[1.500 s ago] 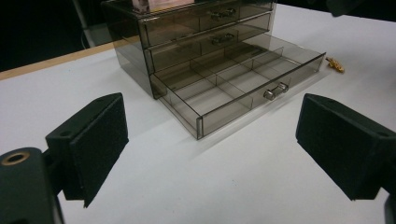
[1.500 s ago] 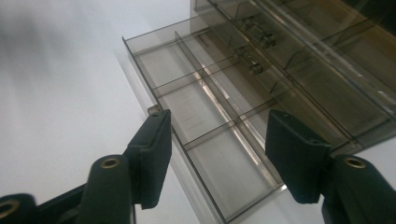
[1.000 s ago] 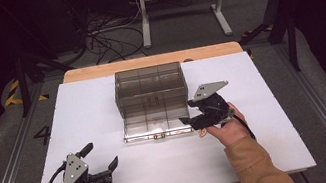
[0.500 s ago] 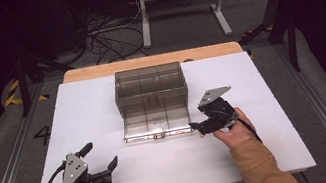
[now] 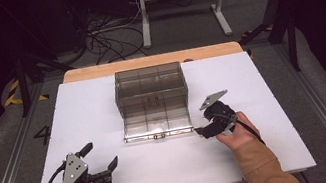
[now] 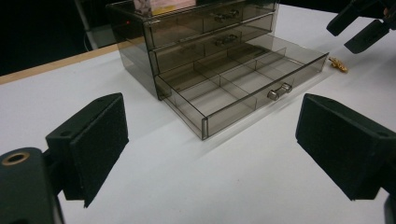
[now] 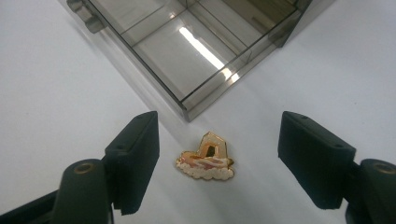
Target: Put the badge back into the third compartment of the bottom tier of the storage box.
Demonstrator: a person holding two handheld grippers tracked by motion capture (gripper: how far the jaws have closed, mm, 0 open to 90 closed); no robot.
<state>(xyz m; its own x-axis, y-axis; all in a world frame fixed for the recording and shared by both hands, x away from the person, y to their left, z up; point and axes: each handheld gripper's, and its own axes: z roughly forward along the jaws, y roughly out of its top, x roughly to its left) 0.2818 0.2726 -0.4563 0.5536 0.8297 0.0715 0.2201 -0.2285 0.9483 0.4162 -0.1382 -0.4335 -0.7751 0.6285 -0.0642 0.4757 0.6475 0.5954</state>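
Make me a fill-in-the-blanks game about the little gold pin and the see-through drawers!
1. The gold pin lies on the white ____.
2. The right claw has its jaws ____ on either side of the pin.
3. The drawer box's ____ drawer is pulled out.
4. The pin lies ____ the open drawer, near its corner.

Missing words: table; open; bottom; outside

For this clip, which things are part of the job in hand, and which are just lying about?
Part of the job:
- gold pin, lying on the table between the open jaws
- right gripper, poised over it
- open bottom drawer of the smoky plastic drawer unit

Just there:
- left gripper, open, off to the side
- table
- cables on the floor
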